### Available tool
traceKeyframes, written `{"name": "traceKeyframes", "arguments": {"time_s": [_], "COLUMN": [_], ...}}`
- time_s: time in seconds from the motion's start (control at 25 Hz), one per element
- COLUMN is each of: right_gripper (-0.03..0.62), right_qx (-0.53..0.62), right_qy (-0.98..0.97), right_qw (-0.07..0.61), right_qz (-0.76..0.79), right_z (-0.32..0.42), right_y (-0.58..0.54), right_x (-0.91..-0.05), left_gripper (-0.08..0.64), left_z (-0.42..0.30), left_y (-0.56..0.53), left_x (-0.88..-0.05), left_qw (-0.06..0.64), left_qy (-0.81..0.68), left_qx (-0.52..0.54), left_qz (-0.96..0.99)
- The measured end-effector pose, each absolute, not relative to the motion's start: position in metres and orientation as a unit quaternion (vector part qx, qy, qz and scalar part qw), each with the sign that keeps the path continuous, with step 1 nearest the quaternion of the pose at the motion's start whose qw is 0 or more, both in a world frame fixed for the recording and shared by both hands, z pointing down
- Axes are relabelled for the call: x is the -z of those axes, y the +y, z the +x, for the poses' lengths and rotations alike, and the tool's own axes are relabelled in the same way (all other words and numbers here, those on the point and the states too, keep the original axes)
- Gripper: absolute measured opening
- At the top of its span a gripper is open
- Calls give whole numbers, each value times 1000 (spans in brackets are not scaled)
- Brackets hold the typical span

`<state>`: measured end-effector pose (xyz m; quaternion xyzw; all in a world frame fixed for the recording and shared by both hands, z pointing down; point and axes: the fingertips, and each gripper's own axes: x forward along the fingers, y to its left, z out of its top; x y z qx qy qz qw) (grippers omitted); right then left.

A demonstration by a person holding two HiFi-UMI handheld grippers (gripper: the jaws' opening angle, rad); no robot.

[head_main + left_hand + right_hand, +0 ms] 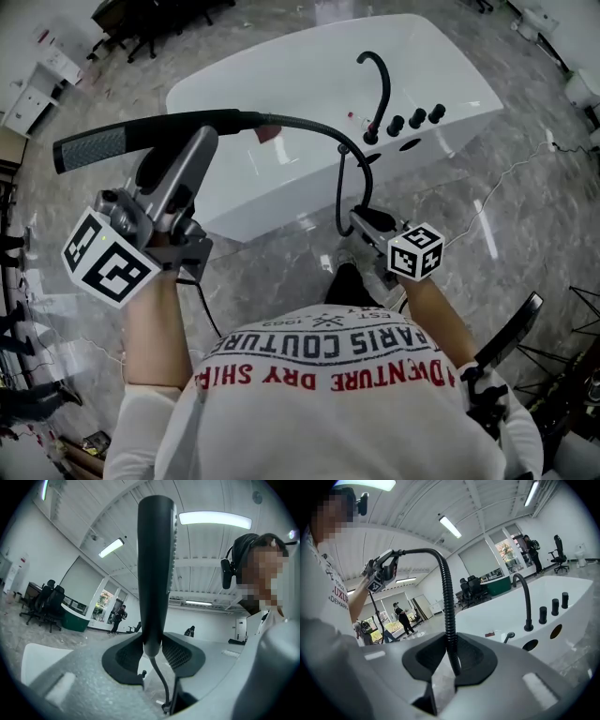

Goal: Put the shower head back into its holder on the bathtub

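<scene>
**Head view: shower head held up, hose pinched, holder not yet reached**

The left claw [208, 133] is clamped on the handle of the long black shower head with a grey spray face [141, 137]. The shower head lies roughly level and juts out to that claw's left. The right claw [451, 656] is pressed onto the black ribbed flexible hose [447, 602] low down. From there the hose rises, arches over and runs across to the left claw.

The white oval bathtub [281, 84] stands beyond both claws, well apart from the shower head. On its deck, ahead of the right claw, are a black arched spout [380, 84], three black knobs [415, 118] and a dark oval opening [410, 145] just beside them. I cannot tell for certain which fitting is the holder.

To do the step well, the left claw should probably carry the shower head across towards those fittings. Its grip needs to stay firm, since the smooth handle could twist. The right claw is best used to guide the slack, so the loop neither snags the spout nor tugs the head off line. The handle end likely has to tip downward to seat, and the claw should let go only once it sits.

Below the claws is a glossy grey marble-patterned floor [281, 272] that throws back reflections of the lights. The room is a wide hall with ceiling strip lights [214, 519] and black office chairs [44, 604]. People stand far behind the claws.
</scene>
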<state>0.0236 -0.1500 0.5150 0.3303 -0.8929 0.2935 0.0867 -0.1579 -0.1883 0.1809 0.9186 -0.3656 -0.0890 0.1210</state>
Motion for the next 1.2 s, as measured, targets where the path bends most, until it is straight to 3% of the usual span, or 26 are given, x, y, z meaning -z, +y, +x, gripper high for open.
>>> {"name": "traceKeyframes", "arguments": {"time_s": [0.72,1.2], "right_gripper": [64,64], "right_qx": [-213,-112], "right_qy": [-908,-921], "right_qw": [-20,-11], "right_qz": [360,373], "right_z": [56,84], "right_y": [-207,-324], "right_x": [-398,-338], "left_gripper": [129,127], "left_z": [-178,-175], "left_y": [-213,-284], "left_x": [-161,-148], "left_qw": [99,85], "left_qy": [-397,-416], "left_qx": [152,145], "left_qz": [900,894]}}
